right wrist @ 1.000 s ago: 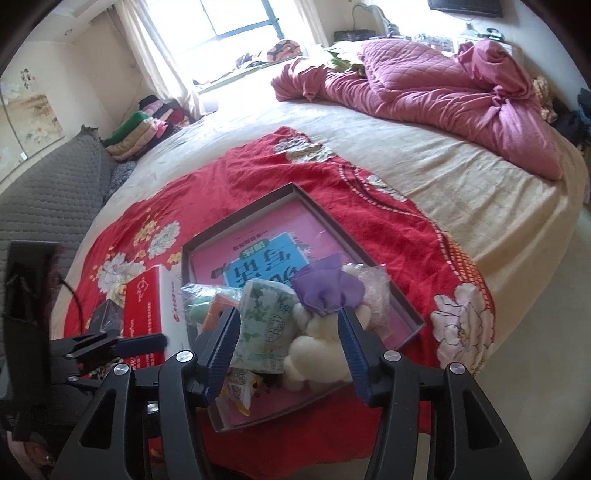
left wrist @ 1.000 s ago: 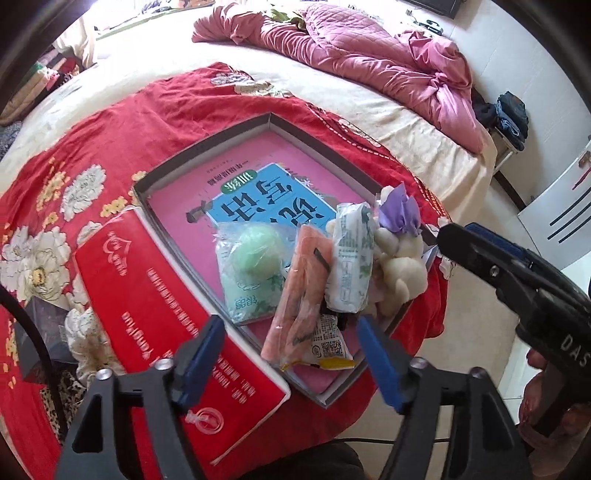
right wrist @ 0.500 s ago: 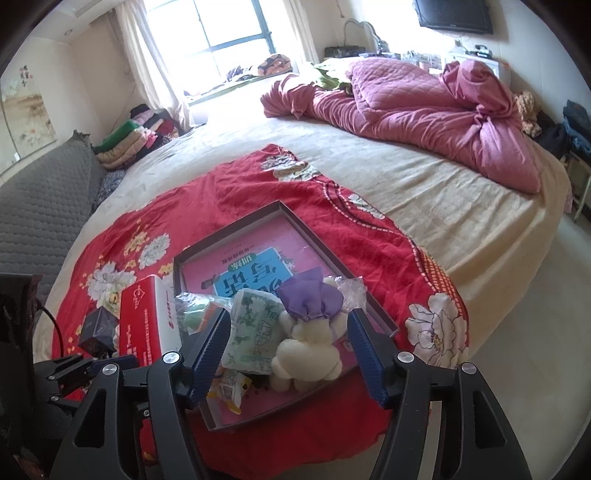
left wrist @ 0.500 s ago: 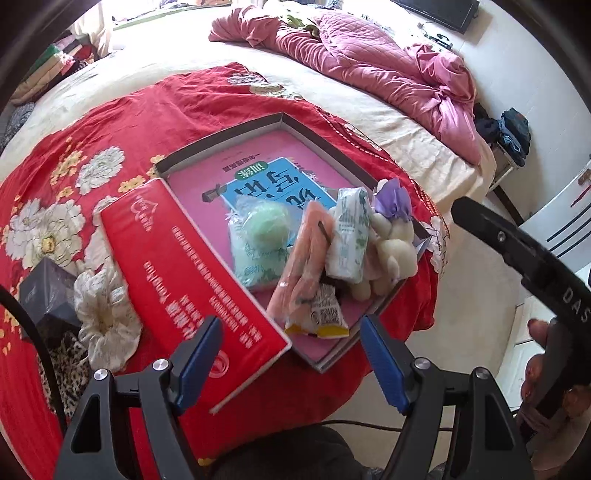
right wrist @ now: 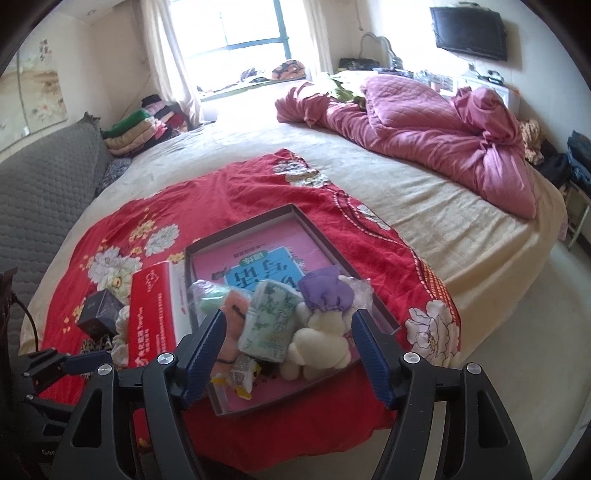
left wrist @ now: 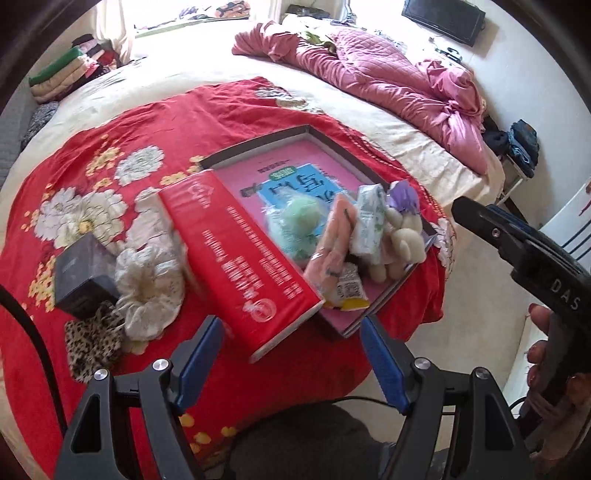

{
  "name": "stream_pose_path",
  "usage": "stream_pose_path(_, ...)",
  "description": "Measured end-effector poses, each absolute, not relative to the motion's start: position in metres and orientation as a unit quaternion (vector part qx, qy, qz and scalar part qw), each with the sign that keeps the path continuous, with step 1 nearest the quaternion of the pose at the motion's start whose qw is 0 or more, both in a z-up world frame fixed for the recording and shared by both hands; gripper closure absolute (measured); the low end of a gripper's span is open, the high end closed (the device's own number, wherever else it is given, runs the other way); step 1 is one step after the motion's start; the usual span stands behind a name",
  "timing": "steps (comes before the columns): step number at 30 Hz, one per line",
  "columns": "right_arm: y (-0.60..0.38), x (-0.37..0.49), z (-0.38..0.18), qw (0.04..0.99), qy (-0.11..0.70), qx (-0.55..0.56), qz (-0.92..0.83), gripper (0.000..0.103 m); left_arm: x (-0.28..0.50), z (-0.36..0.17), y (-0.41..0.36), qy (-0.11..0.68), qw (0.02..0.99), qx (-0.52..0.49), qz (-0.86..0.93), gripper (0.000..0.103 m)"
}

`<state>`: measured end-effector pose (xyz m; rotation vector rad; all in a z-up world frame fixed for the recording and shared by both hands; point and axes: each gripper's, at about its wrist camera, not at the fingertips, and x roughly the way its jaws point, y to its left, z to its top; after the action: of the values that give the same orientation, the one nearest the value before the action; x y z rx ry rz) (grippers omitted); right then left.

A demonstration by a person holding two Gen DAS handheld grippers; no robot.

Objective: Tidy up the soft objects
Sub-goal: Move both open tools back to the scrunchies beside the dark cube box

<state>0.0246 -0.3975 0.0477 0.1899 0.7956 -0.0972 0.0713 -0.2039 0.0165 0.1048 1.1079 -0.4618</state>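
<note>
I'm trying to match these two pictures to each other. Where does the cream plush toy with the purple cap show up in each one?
Left wrist view: the plush toy lies right of centre, at the right end of the row in the shallow box.
Right wrist view: the plush toy lies low in the middle, between the open blue fingers.
Shared landmark: the red lid, left of the box.

pink quilt (right wrist: 436,147) bunched on bed | wall TV (right wrist: 469,33) | grey sofa (right wrist: 37,206)
</note>
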Motion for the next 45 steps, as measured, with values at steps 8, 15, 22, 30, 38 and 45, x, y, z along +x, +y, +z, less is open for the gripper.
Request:
stream_pose_path(8, -0.366, 0.020, 0.051, 0.918, 0.391, 0.056, -0.025, 0.031, 0.061, 0.020, -0.176, 0.521, 0.829, 0.041, -0.200, 0.027)
stream_pose_path(15, -0.336, 0.018, 0.056, 0.921, 0.389, 0.030, -0.002, 0.031, 0.054, 0.022, -0.151, 0.515, 0.837, 0.028, -0.183, 0.027)
stream_pose_path(22, -0.293, 0.020, 0.059, 0.921, 0.387, -0.005, 0.036, 0.031, 0.053, 0.018, -0.115, 0.516, 0.842, 0.014, -0.154, 0.027)
stream_pose_path(30, -0.240, 0.026, 0.048, 0.913, 0.396, -0.044, 0.086, 0.030, 0.057, 0.005, -0.061, 0.524, 0.843, -0.030, -0.116, 0.027)
stream_pose_path(38, -0.197, 0.039, 0.028, 0.902, 0.405, -0.094, 0.118, 0.030, 0.069, -0.017, -0.012, 0.537, 0.837, -0.071, -0.078, 0.027)
stream_pose_path(45, -0.147, 0.054, 0.000, 0.878, 0.412, -0.187, 0.158, 0.030, 0.088, -0.049, 0.026, 0.554, 0.822, -0.111, -0.061, 0.027)
